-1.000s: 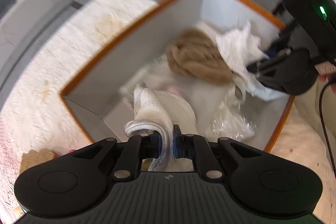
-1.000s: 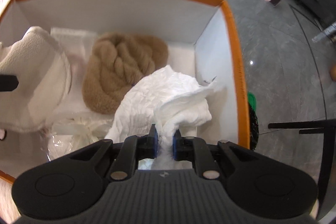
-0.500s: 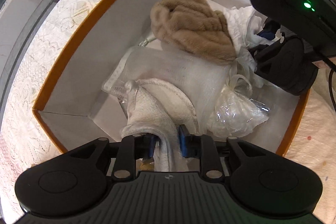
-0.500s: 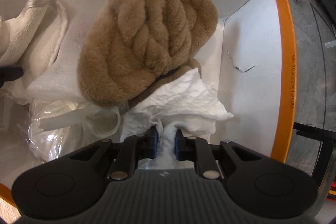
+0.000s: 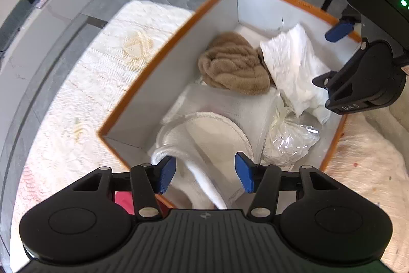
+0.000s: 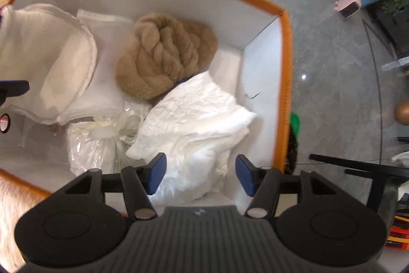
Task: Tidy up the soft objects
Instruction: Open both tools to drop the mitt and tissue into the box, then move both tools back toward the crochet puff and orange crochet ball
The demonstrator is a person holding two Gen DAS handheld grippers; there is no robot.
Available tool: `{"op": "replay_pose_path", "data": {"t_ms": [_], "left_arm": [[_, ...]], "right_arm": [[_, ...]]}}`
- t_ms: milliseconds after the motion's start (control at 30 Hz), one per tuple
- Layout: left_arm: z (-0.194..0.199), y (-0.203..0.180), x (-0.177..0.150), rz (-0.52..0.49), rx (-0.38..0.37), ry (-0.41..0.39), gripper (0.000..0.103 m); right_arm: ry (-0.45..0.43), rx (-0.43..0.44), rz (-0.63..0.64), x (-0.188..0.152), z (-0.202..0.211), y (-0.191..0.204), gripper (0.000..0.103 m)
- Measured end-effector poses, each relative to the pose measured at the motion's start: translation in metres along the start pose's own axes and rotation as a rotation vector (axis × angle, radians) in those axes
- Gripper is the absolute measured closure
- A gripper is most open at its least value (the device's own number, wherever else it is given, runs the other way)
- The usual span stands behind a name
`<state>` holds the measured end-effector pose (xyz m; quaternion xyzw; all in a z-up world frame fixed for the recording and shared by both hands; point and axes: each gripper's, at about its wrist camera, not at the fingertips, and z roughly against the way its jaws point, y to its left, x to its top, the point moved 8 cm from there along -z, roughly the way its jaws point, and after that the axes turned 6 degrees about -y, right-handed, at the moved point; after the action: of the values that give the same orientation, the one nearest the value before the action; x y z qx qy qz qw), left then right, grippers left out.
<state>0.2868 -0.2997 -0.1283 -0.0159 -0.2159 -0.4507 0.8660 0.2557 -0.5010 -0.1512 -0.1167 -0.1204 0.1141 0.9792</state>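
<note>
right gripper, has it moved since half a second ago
Yes. The right gripper has pulled back up from the box, its jaws opening off the white crumpled cloth, which stays inside.

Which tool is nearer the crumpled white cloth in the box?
Right. The right tool hangs just above the crumpled white cloth, jaws opening around it. The left tool is across the box, over the cream slipper.

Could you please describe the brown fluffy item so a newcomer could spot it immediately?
Look inside the orange-rimmed white box. Toward its far wall lies the brown plush bundle, touching the crumpled white cloth. It is the only brown, twisted, furry thing among white and cream items.
</note>
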Motion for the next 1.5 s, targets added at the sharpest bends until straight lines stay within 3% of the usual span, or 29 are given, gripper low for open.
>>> {"op": "replay_pose_path", "data": {"t_ms": [233, 400, 667, 867, 1133, 1367, 1500], "left_arm": [[0.053, 0.005, -0.003, 0.040, 0.038, -0.135, 0.040], [0.090, 0.012, -0.024, 0.098, 0.051, -0.240, 0.040], [0.151, 0.030, -0.080, 0.243, 0.077, -0.420, 0.040], [0.182, 0.058, -0.140, 0.394, 0.151, -0.516, 0.043], [0.198, 0.108, -0.240, 0.649, 0.275, -0.566, 0.045], [0.191, 0.134, -0.315, 0.729, 0.380, -0.513, 0.047], [0.182, 0.147, -0.345, 0.776, 0.396, -0.484, 0.047]], "right_arm": [[-0.089, -0.019, -0.035, 0.002, 0.052, 0.009, 0.043], [-0.171, -0.001, -0.059, 0.001, 0.082, 0.033, 0.042], [-0.333, 0.054, -0.102, -0.008, 0.129, 0.090, 0.042], [-0.492, 0.166, -0.160, -0.012, 0.164, 0.149, 0.042], [-0.692, 0.306, -0.194, -0.009, 0.189, 0.243, 0.042], [-0.770, 0.299, -0.119, 0.004, 0.183, 0.321, 0.043], [-0.776, 0.275, -0.068, 0.018, 0.170, 0.355, 0.045]]}}
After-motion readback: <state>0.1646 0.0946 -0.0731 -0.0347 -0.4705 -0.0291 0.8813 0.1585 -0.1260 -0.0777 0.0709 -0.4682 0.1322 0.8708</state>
